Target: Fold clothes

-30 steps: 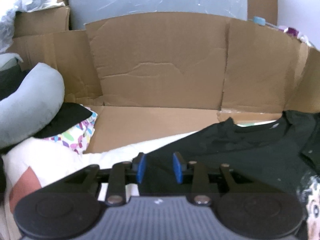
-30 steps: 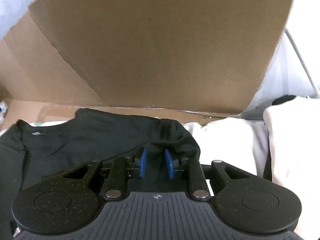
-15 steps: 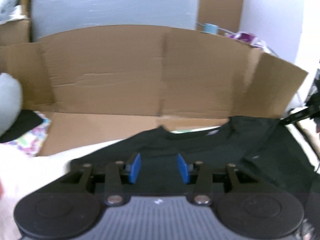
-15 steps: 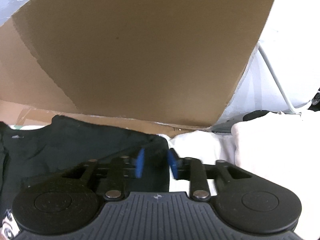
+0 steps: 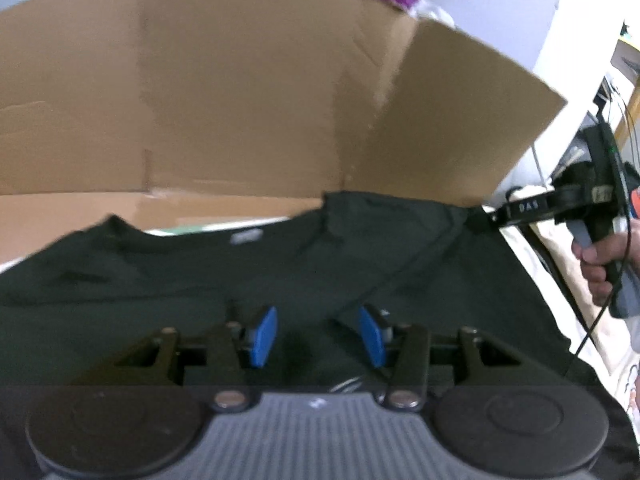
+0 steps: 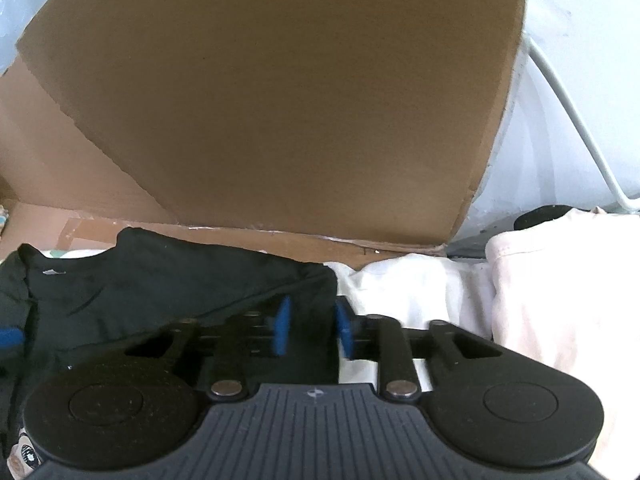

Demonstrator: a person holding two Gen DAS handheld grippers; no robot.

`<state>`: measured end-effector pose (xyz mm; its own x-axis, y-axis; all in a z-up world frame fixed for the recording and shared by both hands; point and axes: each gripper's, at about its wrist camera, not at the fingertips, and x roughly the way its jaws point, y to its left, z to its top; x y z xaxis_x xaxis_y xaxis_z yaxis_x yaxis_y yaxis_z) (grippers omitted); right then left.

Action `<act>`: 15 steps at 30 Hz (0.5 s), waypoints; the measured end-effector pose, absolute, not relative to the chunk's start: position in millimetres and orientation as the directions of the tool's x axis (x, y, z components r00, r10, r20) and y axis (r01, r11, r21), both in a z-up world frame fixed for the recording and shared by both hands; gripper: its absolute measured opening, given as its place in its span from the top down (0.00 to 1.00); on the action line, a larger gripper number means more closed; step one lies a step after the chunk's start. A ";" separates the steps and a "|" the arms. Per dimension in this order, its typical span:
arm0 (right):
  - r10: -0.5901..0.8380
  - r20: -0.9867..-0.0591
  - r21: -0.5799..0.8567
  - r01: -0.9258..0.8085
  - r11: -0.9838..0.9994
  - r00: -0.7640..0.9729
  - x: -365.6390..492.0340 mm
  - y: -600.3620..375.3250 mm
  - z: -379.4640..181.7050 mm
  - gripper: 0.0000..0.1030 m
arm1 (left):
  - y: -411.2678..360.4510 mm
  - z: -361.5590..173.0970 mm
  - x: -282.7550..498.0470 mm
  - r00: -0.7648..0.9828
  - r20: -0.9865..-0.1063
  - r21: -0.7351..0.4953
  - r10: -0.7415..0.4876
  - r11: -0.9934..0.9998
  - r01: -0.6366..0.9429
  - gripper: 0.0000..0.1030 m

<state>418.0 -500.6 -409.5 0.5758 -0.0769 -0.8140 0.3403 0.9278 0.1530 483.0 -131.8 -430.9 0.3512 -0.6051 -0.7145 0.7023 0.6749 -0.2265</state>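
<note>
A: Black T-shirt [image 5: 280, 264] lies spread flat on the white bedding [image 6: 420, 284], collar toward the cardboard wall [image 5: 200, 92]. The left gripper [image 5: 318, 334] hovers over the middle of it, jaws opening, blue pads apart with only fabric beneath, nothing pinched.

B: And the right gripper [image 6: 310, 326]?

A: It's at the shirt's right edge, by the sleeve, jaws closing. Dark cloth sits between the pads, but I can't tell whether they press on it yet. In the left view a hand [image 5: 604, 260] holds that tool at the shirt's far corner.

B: Any room to work?

A: Cardboard rises close behind the collar edge. To the right, open bedding, then a cream garment [image 6: 560, 292] just beside it.
</note>
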 end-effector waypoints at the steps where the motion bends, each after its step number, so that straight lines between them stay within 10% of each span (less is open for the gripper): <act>1: -0.070 -0.811 0.162 0.338 0.927 0.581 417.2 -502.9 -409.3 0.86 | -138.4 -435.1 482.2 0.341 -0.724 -0.224 -0.600 0.671 0.707 0.53; 3: -0.058 -0.805 0.172 0.327 0.929 0.590 416.1 -505.6 -408.9 0.94 | -150.5 -444.1 482.1 0.316 -0.745 -0.223 -0.587 0.666 0.712 0.56; 7: -0.057 -0.800 0.175 0.323 0.930 0.598 414.9 -508.4 -404.7 0.98 | -161.9 -453.2 485.0 0.299 -0.761 -0.232 -0.575 0.672 0.703 0.97; 15: -0.061 -0.807 0.190 0.357 0.915 0.587 417.6 -513.9 -401.7 0.98 | -166.2 -451.6 502.1 0.343 -0.741 -0.204 -0.577 0.681 0.703 1.00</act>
<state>417.6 -513.9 -401.7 0.5871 -0.0615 -0.8072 0.3566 0.9148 0.1897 502.1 -166.2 -451.6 0.3434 -0.5767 -0.7413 0.7034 0.6810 -0.2039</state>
